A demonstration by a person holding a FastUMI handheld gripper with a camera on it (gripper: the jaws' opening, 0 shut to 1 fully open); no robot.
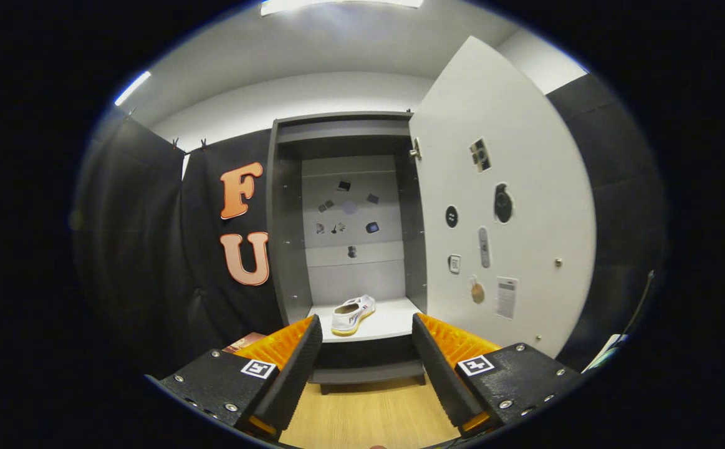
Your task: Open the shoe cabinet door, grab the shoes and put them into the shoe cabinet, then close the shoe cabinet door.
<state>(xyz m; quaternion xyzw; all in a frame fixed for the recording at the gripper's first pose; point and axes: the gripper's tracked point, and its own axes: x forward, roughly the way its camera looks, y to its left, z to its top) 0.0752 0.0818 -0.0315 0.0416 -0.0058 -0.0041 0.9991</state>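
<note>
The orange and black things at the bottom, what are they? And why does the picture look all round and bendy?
Those are the two fingers of a gripper, a grabbing tool that a person carries in one hand. A small camera rides on it and looks forward along the fingers, and its wide lens bends everything into a round shape. The fingers are spread apart and hold nothing. Beyond them stands a shoe cabinet on a wooden floor. Its white door is swung open to the side, with stickers on it. Inside, one white shoe already sits on the shelf. The door has yet to be closed.
</note>
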